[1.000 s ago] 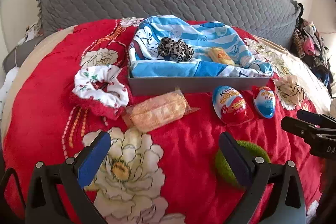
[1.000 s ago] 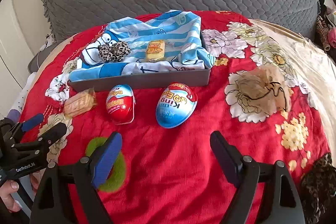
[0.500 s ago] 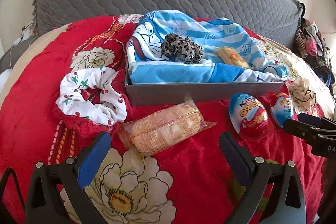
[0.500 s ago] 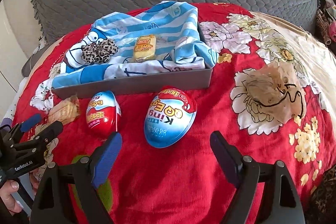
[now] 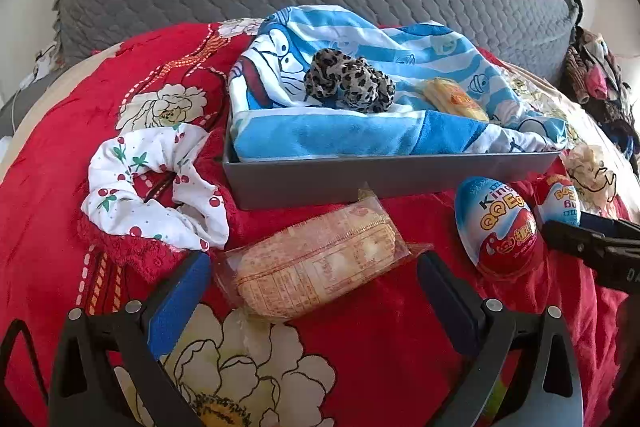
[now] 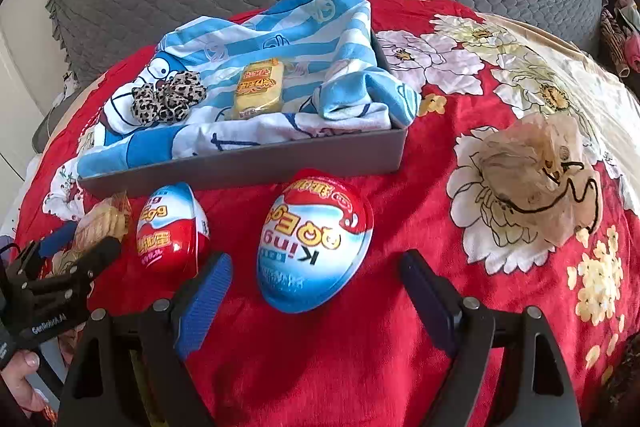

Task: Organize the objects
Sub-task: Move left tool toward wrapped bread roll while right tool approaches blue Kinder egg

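While both jaws stand wide and empty, lower each straight over its target. Left hand-held gripper (image 5: 314, 291): straddle the wrapped biscuit pack (image 5: 316, 261) lying just near of the grey tray (image 5: 380, 175) on the red bedspread (image 5: 400, 339); close gently across the short width, since the film looks slippery and the contents crushable. Right hand-held gripper (image 6: 316, 283): centre on the large blue egg (image 6: 316, 239), right of the small egg (image 6: 172, 227); pinch at the widest part, then lift into the tray.
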A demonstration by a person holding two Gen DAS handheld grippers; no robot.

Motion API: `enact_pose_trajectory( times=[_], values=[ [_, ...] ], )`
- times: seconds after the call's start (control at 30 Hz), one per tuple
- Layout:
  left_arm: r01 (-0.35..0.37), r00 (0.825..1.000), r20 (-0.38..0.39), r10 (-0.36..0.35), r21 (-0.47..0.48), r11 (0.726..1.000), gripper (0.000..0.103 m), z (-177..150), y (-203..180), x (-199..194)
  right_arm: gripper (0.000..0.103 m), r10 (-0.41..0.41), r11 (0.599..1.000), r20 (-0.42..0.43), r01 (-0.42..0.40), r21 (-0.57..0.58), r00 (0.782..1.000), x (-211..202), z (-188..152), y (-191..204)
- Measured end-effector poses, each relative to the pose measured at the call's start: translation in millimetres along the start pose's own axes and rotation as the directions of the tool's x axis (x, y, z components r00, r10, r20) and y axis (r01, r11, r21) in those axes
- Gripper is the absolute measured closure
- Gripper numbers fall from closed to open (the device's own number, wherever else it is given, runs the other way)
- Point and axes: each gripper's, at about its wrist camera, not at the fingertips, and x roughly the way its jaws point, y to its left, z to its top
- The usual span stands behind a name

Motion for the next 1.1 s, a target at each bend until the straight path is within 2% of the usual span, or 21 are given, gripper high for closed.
enact_pose_trajectory(
  times=[0.27, 0.5, 0.63, 0.73, 0.83, 0.9, 1.1],
  values=[
    [0.044, 0.999, 0.009, -0.044, -0.028, 0.999, 0.001, -1, 4, -1, 0.018, -0.021, 1.000, -0.008, 0.021, 0.016, 1.000, 11, 4, 0],
    [0.049, 0.999, 0.012, -0.049, -0.015, 0.999, 0.002, -2, 1, -1, 0.032, -0.032, 0.999, -0.011, 0.032, 0.021, 0.999, 15, 7, -3],
    [0.045, 0.999, 0.003, -0.045, 0.003, 0.999, 0.007, -2, -2, 2, 0.036, -0.035, 0.999, -0.010, 0.035, 0.016, 0.999, 16, 7, -3],
    [0.046, 0.999, 0.001, -0.046, 0.012, 0.999, 0.010, -2, -3, 3, 0.042, -0.042, 0.999, -0.007, 0.042, 0.006, 0.999, 17, 7, -2],
    [0.048, 0.999, 0.003, -0.048, 0.028, 0.998, 0.018, -1, -6, 3, 0.048, -0.040, 0.999, -0.003, 0.040, 0.004, 0.999, 17, 8, -2],
    [0.041, 0.999, 0.009, -0.042, 0.044, 0.998, 0.018, -1, -9, 2, 0.051, -0.036, 0.999, -0.003, 0.036, 0.008, 0.999, 17, 8, -4],
    [0.062, 0.998, 0.020, -0.063, 0.082, 0.995, 0.024, -1, -14, -1, 0.051, -0.024, 1.000, -0.003, 0.024, 0.016, 1.000, 16, 8, -5]
  ],
)
